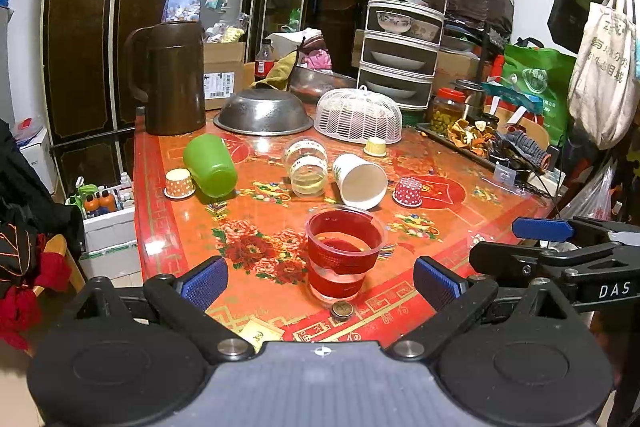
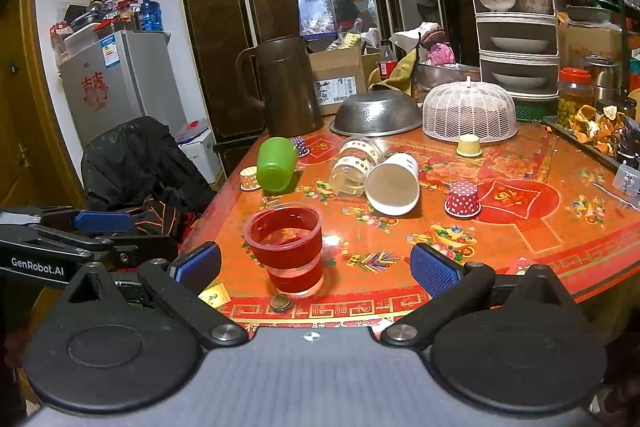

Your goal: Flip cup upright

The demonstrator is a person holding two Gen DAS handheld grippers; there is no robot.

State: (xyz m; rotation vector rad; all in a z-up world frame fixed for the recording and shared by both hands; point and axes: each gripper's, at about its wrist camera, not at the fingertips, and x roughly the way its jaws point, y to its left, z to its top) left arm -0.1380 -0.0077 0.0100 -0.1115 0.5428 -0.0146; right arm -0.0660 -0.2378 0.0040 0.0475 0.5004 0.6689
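A clear plastic cup with a red band (image 1: 344, 253) (image 2: 289, 247) stands upright near the table's front edge. My left gripper (image 1: 320, 281) is open, its blue pads on either side of that cup and a little short of it. My right gripper (image 2: 316, 265) is open and empty; the cup stands just ahead of its left pad. Farther back a green cup (image 1: 210, 165) (image 2: 276, 163), a clear labelled cup (image 1: 306, 167) (image 2: 354, 165) and a white paper cup (image 1: 360, 181) (image 2: 394, 183) lie on their sides.
Small paper cupcake cups (image 1: 179, 183) (image 1: 408, 191) (image 2: 463, 199) stand upside down on the red patterned table (image 1: 460, 227). A brown jug (image 1: 174, 79), a metal colander (image 1: 264, 113) and a white mesh food cover (image 1: 358, 115) stand behind. A coin (image 1: 341, 310) lies by the front edge.
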